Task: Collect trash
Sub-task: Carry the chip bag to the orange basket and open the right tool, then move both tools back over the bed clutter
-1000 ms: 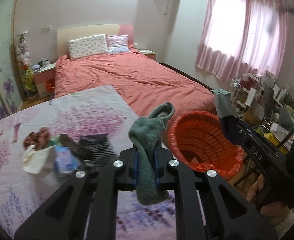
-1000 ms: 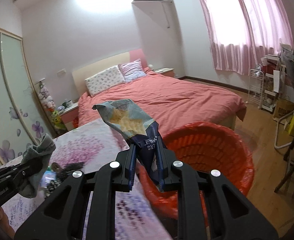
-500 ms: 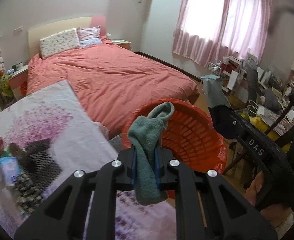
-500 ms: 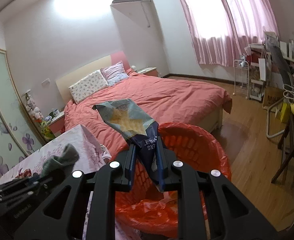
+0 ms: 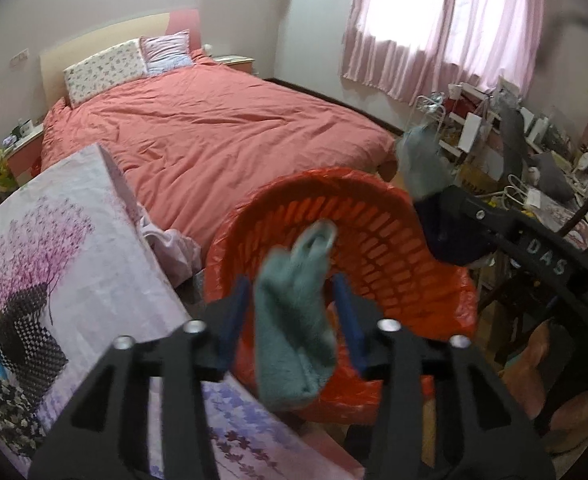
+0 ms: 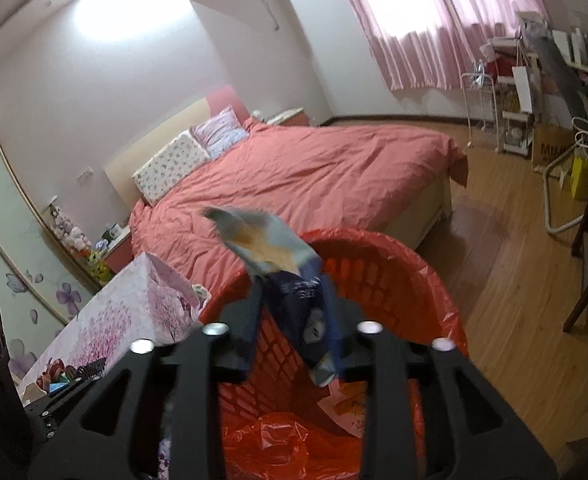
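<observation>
Left wrist view: the left tool (image 5: 289,312) has just been spreading its jaws, now standing apart, and the grey sock (image 5: 294,320) is slipping free between them, long axis upright, its folded end up, over the near rim of the orange basket (image 5: 378,236). It is risking falling short onto the counter (image 5: 73,240) edge.

Right wrist view: the right tool (image 6: 291,320), jaws likewise just parted, is releasing the snack bag (image 6: 281,268), pointing up-left, above the basket; it may be snagging on a pad.
</observation>
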{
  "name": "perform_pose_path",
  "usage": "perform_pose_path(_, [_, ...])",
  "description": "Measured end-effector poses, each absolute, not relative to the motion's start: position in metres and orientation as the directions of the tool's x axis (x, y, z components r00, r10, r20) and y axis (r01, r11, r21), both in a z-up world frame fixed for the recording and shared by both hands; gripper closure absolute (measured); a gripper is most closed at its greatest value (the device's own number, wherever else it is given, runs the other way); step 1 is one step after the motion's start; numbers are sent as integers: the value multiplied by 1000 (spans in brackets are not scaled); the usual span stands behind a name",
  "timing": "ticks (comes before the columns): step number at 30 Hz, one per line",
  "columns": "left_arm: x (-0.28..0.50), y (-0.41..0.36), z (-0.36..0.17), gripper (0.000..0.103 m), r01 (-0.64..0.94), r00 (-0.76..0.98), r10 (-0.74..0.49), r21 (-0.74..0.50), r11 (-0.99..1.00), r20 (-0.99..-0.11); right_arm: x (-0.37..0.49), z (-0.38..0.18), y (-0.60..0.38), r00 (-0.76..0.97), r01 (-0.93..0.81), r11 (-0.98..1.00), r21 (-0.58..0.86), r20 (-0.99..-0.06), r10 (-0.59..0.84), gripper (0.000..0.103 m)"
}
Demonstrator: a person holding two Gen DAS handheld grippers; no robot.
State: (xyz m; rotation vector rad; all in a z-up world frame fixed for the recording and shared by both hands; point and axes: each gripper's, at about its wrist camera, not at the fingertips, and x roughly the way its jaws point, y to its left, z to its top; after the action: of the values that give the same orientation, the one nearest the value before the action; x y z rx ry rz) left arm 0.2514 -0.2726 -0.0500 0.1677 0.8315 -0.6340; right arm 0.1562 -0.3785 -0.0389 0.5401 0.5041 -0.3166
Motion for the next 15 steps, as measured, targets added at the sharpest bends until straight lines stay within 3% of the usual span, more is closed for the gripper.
perform_pose_path(3, [256, -262, -53, 46, 562, 512, -439, -98, 821, -739, 153, -42, -376, 828, 416, 817, 401, -537, -158, 56])
perform_pose_path(8, [256, -246, -50, 44, 545, 518, -429, -101, 832, -740, 151, -37, -371, 821, 424, 822, 380, -545, -171, 53])
perform_pose_path(15, [239, -211, -34, 33, 505, 573, -387, -61, 861, -722, 149, -19, -353, 815, 426, 852, 304, -537, -216, 49])
